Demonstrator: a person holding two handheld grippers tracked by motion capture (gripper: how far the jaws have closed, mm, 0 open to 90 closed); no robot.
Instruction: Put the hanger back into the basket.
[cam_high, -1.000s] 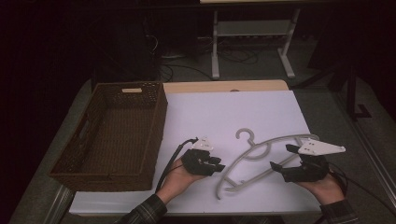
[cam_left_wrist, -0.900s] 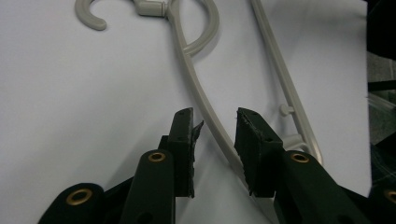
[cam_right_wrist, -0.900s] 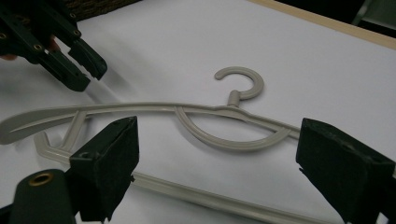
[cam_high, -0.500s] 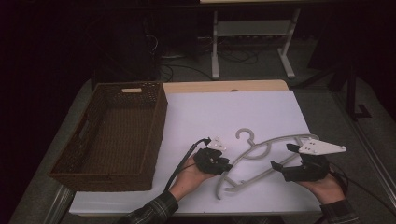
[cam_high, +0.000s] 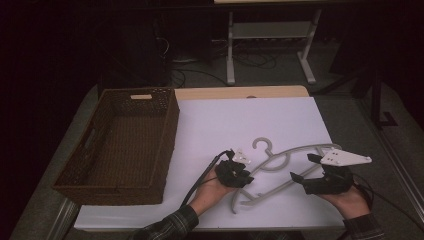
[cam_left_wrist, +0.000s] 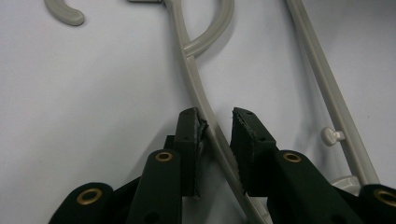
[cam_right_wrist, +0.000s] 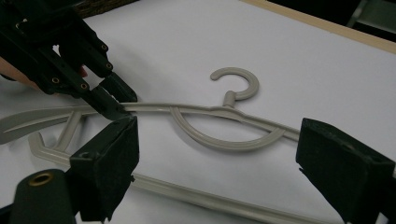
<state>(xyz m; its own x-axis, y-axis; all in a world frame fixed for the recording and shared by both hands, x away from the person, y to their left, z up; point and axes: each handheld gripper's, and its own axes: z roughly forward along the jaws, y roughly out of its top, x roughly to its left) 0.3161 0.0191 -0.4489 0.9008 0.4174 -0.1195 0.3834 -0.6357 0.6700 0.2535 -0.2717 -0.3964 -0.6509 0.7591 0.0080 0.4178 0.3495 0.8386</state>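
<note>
One hanger (cam_high: 280, 172), one basket (cam_high: 120, 145); left tool (cam_left_wrist: 217, 126) closing around hanger's arm, right tool (cam_right_wrist: 215, 158) wide open

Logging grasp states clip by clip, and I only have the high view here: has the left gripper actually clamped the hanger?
Observer: Not yet. In the left gripper view the hanger's curved arm runs between the left gripper's jaws, which have just been closing. One pad touches it and the other stands slightly off.
Operator: And the right gripper?
Observer: In the right gripper view the right gripper's jaws stand wide open. The hanger lies flat on the white table ahead of them, untouched.
Operator: Any detail on the straight bar?
Observer: A small peg sticks out from its side.
</note>
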